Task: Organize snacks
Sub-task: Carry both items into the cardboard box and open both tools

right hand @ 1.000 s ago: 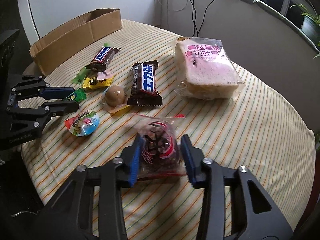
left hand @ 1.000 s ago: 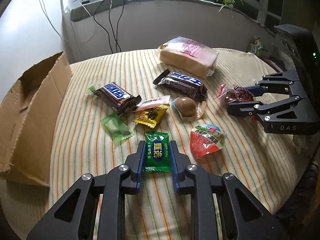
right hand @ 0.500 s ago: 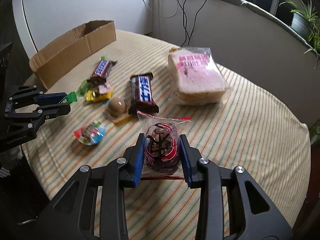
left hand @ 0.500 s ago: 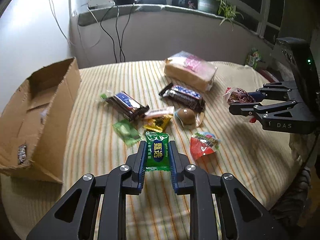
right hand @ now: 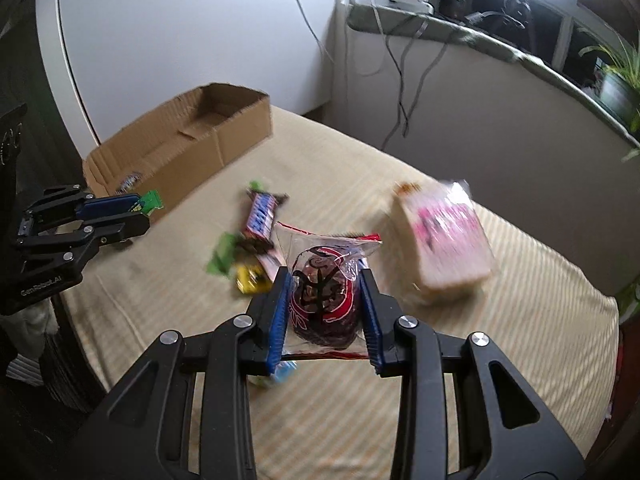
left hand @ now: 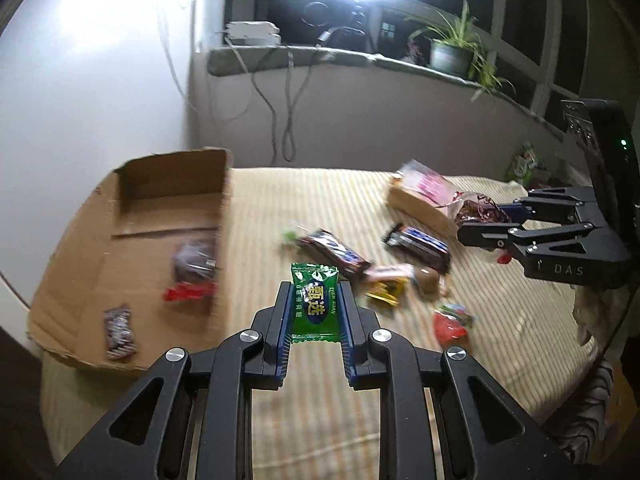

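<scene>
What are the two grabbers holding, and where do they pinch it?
Left gripper pinches the green candy by its sides. Right gripper squeezes the dark wrapped cake by its sides.

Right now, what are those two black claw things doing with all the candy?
A person is sorting snacks into the cardboard box. The left gripper pinches a green candy, and the right gripper holds a clear bag with a dark round snack. Two snacks already lie in the box; several more wait on the striped tablecloth.
</scene>
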The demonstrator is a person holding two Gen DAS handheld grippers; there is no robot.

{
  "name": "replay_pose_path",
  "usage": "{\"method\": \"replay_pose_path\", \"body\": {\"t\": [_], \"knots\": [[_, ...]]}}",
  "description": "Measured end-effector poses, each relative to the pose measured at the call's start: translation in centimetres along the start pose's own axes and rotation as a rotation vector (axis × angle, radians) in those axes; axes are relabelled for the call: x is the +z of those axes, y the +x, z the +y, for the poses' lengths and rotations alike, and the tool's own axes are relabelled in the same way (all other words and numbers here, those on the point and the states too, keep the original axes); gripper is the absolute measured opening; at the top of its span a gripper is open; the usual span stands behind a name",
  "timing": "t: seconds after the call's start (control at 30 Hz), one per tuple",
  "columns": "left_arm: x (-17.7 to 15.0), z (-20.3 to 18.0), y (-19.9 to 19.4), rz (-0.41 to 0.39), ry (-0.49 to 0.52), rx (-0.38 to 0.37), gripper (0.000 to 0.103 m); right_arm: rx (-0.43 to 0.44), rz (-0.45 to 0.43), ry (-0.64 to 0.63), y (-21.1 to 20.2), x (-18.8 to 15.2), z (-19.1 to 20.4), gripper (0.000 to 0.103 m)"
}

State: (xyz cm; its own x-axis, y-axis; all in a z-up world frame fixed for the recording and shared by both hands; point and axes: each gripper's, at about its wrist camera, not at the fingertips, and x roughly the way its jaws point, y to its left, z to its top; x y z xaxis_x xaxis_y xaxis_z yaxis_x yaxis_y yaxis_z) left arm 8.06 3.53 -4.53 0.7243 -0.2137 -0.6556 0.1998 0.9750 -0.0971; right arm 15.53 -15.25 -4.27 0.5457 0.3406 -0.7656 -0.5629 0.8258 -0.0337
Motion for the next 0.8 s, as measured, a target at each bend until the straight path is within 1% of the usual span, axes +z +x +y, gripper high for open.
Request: {"method": "replay_pose_path", "body": {"t": [0.23, 0.5, 0.8], "knots": [[0.7, 4.2, -1.0, -0.032, -0.038, 0.062, 0.019, 0.048, -0.034, -0.033, 1.2, 3.6, 3.6, 0.034], [0.9, 9.0, -1.1, -0.043, -0.093, 0.127, 0.019, 0.115, -0.052, -0.064, 2.9, 6.7, 8.4, 0.034], [0.7, 12.7, -0.7, -0.044, -0.142, 0.17, 0.019, 0.169, -0.049, -0.119, 5.1, 8.7, 13.0, 0.034]]}}
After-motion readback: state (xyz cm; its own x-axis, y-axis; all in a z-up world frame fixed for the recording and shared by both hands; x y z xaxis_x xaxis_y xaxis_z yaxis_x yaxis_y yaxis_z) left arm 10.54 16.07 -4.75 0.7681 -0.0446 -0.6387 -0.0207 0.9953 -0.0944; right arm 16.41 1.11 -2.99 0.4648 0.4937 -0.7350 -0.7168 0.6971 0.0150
